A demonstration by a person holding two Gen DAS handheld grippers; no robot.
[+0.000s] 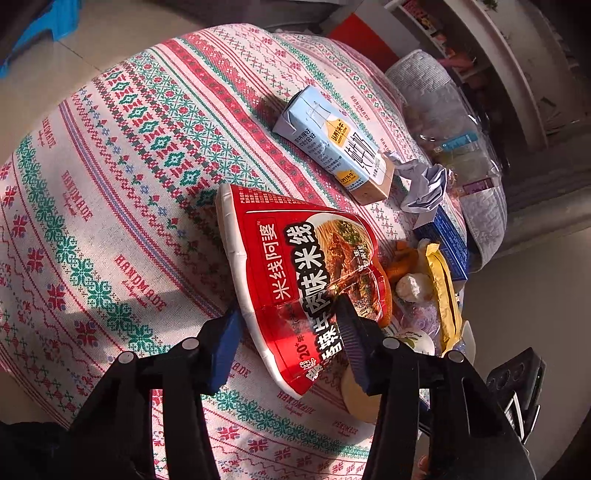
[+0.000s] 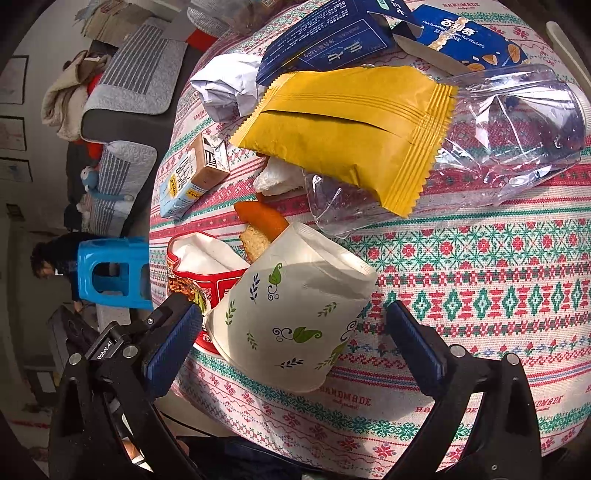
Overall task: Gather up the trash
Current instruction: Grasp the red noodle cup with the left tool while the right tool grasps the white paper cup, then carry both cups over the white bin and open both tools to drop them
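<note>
A red noodle bowl (image 1: 295,280) with a printed lid lies tipped on the patterned tablecloth (image 1: 110,184). My left gripper (image 1: 288,343) is open with its jaws on either side of the bowl's near rim. In the right wrist view a crushed white paper cup (image 2: 295,314) with leaf prints lies on its side. My right gripper (image 2: 295,343) is open, its jaws wide on either side of the cup. The red bowl (image 2: 203,273) shows behind the cup.
A milk carton (image 1: 340,147), crumpled paper (image 1: 424,184), a blue box (image 1: 447,240), a yellow wrapper (image 2: 351,129), a clear plastic bottle (image 2: 498,147), a blue biscuit box (image 2: 461,33) and food scraps (image 2: 262,218) lie on the cloth. A blue stool (image 2: 114,273) stands beside the table.
</note>
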